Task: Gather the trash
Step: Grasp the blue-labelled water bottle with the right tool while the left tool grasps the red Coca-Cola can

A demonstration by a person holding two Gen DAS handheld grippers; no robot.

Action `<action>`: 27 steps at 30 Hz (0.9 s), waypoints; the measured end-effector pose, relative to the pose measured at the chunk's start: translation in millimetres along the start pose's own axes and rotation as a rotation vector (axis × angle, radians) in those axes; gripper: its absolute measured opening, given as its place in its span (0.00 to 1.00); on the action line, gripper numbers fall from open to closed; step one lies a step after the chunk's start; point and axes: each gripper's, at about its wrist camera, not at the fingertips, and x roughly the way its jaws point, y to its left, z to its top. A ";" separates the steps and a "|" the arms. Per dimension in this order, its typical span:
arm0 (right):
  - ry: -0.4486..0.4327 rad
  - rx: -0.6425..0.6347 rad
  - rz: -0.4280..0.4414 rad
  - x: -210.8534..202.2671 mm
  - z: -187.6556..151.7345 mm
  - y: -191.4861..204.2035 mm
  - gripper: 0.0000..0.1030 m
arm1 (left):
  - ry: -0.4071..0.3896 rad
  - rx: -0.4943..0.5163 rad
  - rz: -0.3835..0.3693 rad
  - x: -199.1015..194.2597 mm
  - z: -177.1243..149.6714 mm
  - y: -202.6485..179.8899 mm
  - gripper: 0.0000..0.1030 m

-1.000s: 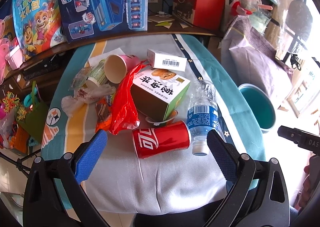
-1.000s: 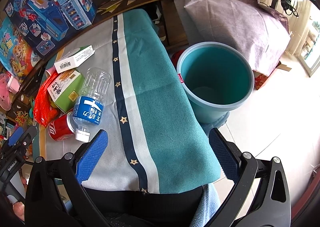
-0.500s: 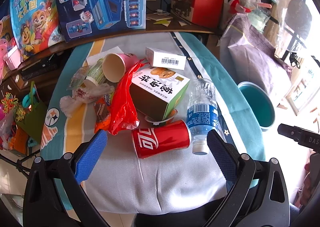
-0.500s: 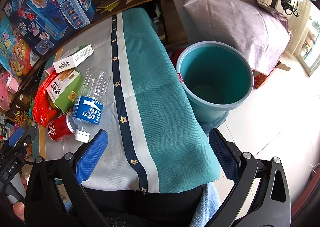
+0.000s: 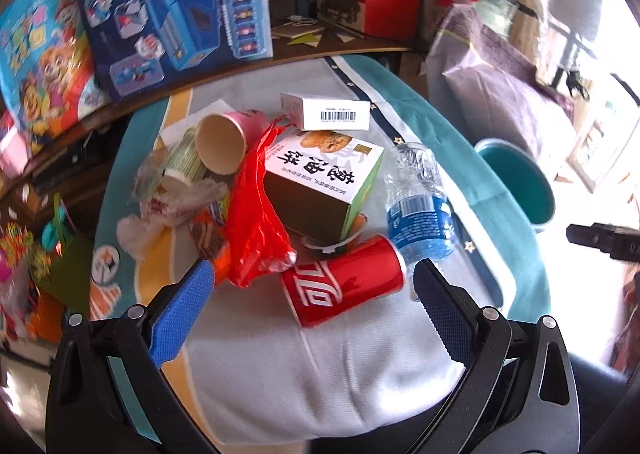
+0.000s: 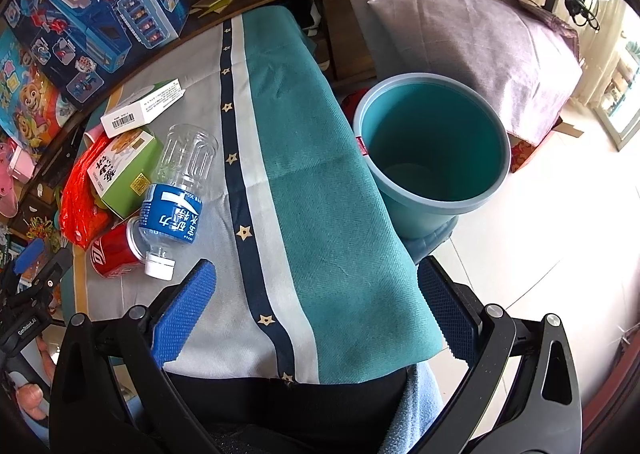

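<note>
— Left wrist view? Left gripper (image 5: 308,306) with blue fingers (image 5: 180,314) spread wide, gripping nothing, flanking red can (image 5: 344,286) lying on cloth-covered worktop (image 5: 320,374).

— Right wrist view? Right gripper (image 6: 312,314) likewise agape, empty, above teal cloth edge. Water bottle (image 6: 176,201) touching can; teal bin (image 6: 432,157) on pale floor beside worktop.
</note>
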 end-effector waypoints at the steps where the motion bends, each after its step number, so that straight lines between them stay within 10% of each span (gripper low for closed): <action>1: 0.001 -0.003 -0.001 0.9 0.4 0.9 0.94 | -0.003 0.037 -0.013 0.5 0.0 -0.2 0.96; 20: 0.069 -0.061 0.117 40.2 39.8 35.1 0.93 | 0.123 0.321 -0.194 61.7 -1.7 -25.0 0.87; 27: 0.145 -0.084 0.233 74.3 75.1 77.1 0.69 | 0.171 0.214 -0.277 70.8 -13.2 4.4 0.81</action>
